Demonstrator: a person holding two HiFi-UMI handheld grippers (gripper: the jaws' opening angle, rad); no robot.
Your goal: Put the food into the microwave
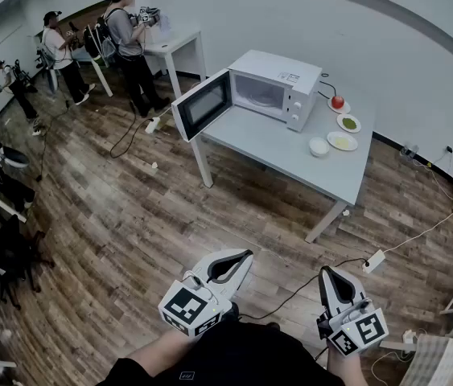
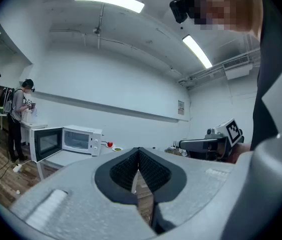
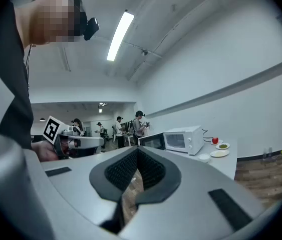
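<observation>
A white microwave (image 1: 278, 87) stands on a grey table (image 1: 274, 139) far ahead, with its door (image 1: 203, 103) swung open to the left. To its right lie a red fruit on a saucer (image 1: 338, 101), a green-filled dish (image 1: 348, 122), a white bowl (image 1: 319, 146) and a plate of pale food (image 1: 342, 141). My left gripper (image 1: 246, 254) and right gripper (image 1: 323, 270) hover level near my body, well short of the table, both shut and empty. The left gripper view shows the microwave (image 2: 80, 140) small beyond the closed tips (image 2: 138, 149). The right gripper view shows it (image 3: 183, 140) past its tips (image 3: 136, 149).
Wooden floor lies between me and the table. A white power strip (image 1: 373, 260) and cables trail on the floor by the table's right leg. Three people (image 1: 129, 43) stand at other tables at the back left. Dark chairs (image 1: 1, 215) line the left edge.
</observation>
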